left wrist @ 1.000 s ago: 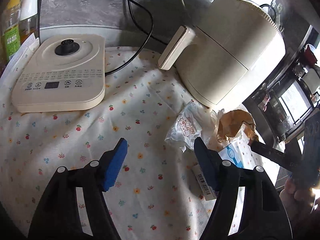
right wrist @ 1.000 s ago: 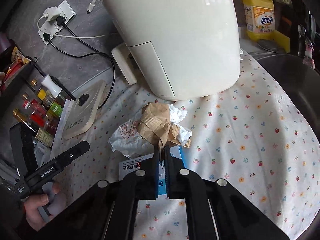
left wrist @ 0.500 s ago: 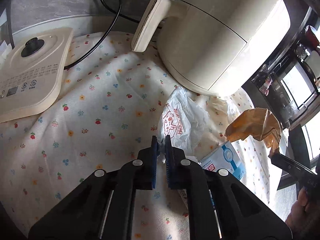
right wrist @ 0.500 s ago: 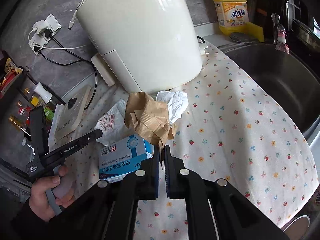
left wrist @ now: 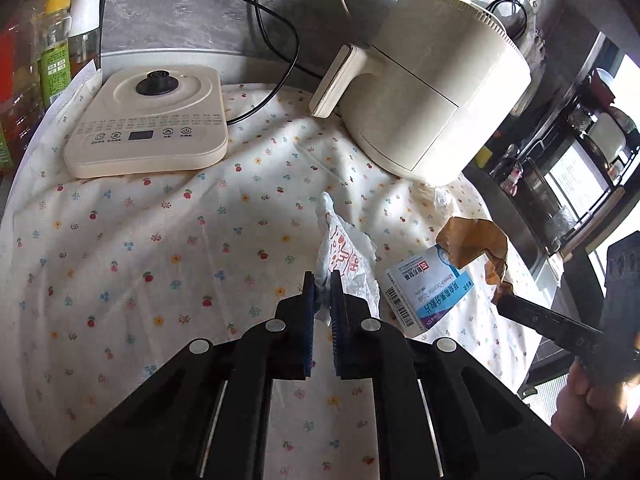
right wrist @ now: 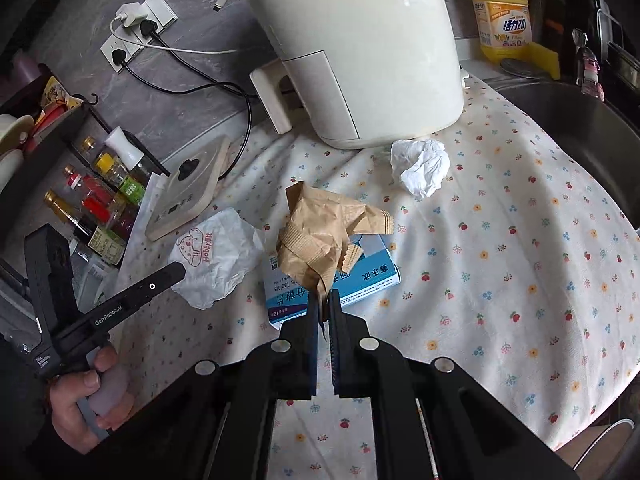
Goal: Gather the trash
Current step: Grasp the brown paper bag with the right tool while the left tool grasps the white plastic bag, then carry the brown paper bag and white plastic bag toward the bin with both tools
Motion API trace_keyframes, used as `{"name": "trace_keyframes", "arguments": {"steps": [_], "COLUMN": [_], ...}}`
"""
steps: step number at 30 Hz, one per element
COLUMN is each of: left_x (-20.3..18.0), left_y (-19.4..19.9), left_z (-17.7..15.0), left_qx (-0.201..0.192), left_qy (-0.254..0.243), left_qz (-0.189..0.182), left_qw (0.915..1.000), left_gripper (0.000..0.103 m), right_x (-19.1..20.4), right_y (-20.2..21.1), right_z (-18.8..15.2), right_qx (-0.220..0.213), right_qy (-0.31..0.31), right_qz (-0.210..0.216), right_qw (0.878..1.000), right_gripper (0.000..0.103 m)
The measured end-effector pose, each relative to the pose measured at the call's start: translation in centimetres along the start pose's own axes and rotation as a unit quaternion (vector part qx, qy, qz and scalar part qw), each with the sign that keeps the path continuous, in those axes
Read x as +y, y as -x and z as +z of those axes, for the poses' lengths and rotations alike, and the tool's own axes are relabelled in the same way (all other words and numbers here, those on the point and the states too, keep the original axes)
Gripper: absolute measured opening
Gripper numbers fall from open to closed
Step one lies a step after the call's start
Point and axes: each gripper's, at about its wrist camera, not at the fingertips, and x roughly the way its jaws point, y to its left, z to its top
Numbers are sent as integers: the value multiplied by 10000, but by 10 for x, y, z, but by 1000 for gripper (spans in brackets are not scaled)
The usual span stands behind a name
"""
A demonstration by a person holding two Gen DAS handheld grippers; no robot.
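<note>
Left wrist view: left gripper (left wrist: 321,292) has its jaws pinched on the edge of a white plastic bag (left wrist: 347,258), which trails onto the flowered cloth (left wrist: 160,264). The bag looks light, soft and likely slippery, so a bunched edge is the best hold. A blue box (left wrist: 428,292) lies just beside it; a control base (left wrist: 148,120) and a big cream appliance (left wrist: 432,92) stand behind, well apart.

Right wrist view: right gripper (right wrist: 325,304) is clamped on a corner of crumpled brown paper (right wrist: 324,232), raised over the blue box. It's light, crinkly and may tear. A white paper wad (right wrist: 420,166) sits by the appliance, not yet taken. The sink (right wrist: 580,128) is to the right. Nothing blocks the lift.
</note>
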Motion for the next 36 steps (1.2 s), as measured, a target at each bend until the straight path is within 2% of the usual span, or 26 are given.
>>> {"name": "trace_keyframes", "arguments": {"steps": [4,12,20,28,36], "left_x": [2,-14,-59,-133,-204], "left_y": [13,27,5,-34,-61], "left_z": [-5,0,2,-16,-53], "left_qx": [-53,-276,-89,340,808], "left_qy": [2,-77,-391,-844,-1224], "left_qz": [-160,-642,-1228,-1933,-2450], "left_qw": [9999,9975,9916,9769,9584], "left_gripper": [8,8,8,8,8], "right_x": [-1,-26,-61,-121,-173], "right_y": [17,53,89,147,200], "right_z": [-11,-9,-31,-72,-115], "right_qx": [-50,-366,-494,-650,-783], "right_qy": [-28,-346,-764,-1441,-1974], "right_qz": [-193,-719,-1205,-1934,-2504], "right_qw": [9998,9961,9885,9683,9446], "right_gripper": [6,6,6,6,6]}}
